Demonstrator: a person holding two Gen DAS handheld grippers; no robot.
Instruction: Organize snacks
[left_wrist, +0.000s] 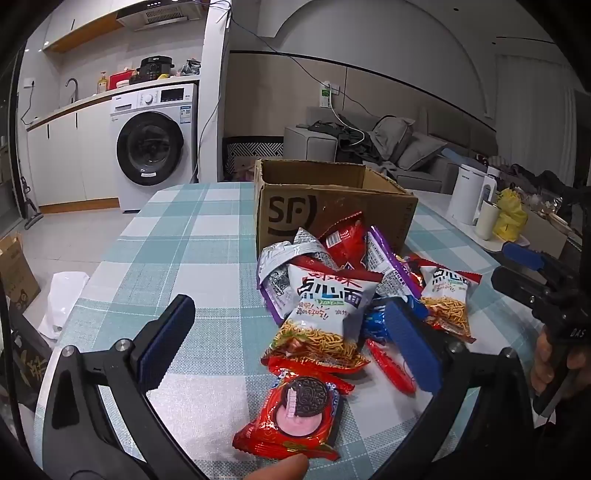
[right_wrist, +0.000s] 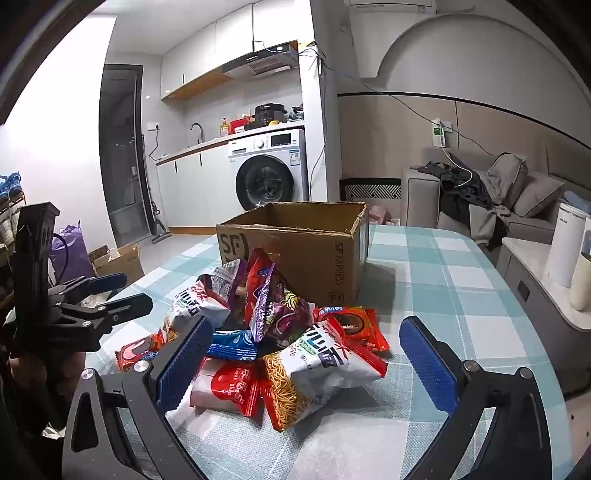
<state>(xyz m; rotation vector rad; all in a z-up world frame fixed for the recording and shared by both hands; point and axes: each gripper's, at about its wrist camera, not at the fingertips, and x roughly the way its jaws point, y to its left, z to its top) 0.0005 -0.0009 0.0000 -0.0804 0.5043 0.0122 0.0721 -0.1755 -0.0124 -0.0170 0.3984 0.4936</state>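
On the left of the left wrist view a white washing machine (left_wrist: 153, 147) stands under the kitchen worktop, and nearer the camera the left claw (left_wrist: 284, 339) hangs over the counter (left_wrist: 177, 236), which is covered in a blue-green checked cloth; its jaws are spread wide and grasp nothing, the left pad over bare cloth and the right pad (left_wrist: 410, 347) in front of the snack pile. Between the jaws lies a red cookie packet (left_wrist: 295, 417), flat on the cloth, nearest the camera, with a fingertip (left_wrist: 280, 469) just below it at the picture's edge. Just behind it a white noodle snack bag (left_wrist: 325, 314) leans on the heap of snacks (left_wrist: 354, 266), which touches the front wall of the open cardboard box (left_wrist: 332, 206). At the far right a hand holds the right claw (left_wrist: 517, 273), seen from the side. In the right wrist view that claw (right_wrist: 306, 358) is likewise released, its jaws wide apart either side of a second white noodle bag (right_wrist: 314, 373), not touching it. A white kettle (right_wrist: 565, 243) stands on a side surface at the far right.
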